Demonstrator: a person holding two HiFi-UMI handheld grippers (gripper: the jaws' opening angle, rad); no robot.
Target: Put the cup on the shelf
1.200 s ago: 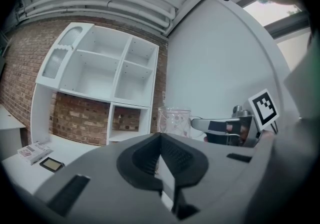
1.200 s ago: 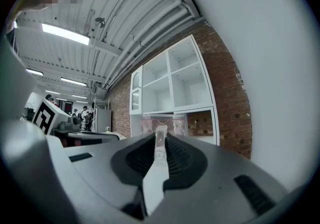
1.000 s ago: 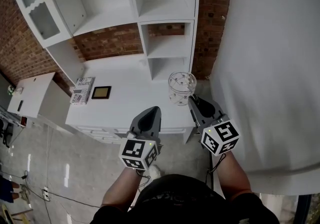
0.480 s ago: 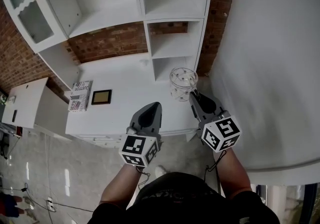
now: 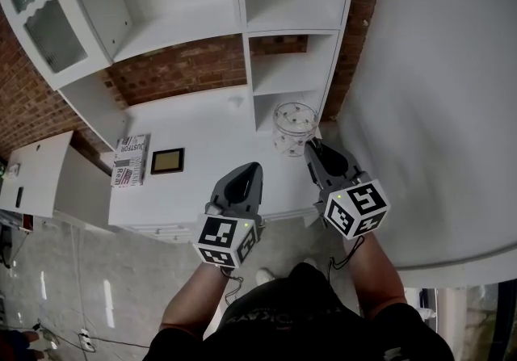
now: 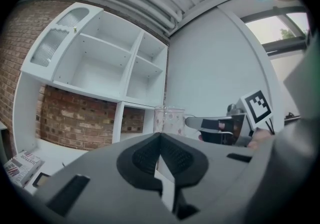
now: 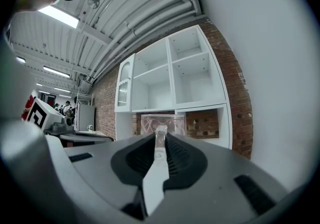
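Cup [image 5: 293, 127] held out facing the shelf [image 5: 284, 78]
Right gripper [image 5: 313, 149] pinches its handle [image 7: 159, 144] so it sits upright; left gripper [image 5: 249, 171] is closed on nothing, just spare.

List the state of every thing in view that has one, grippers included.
cup: upright, held by its handle, not yet on the shelf
right gripper: shut on the cup's handle
left gripper: shut, nothing between the jaws
cabinet door: swung open
magazine: closed, flat on the counter
picture frame: lying flat
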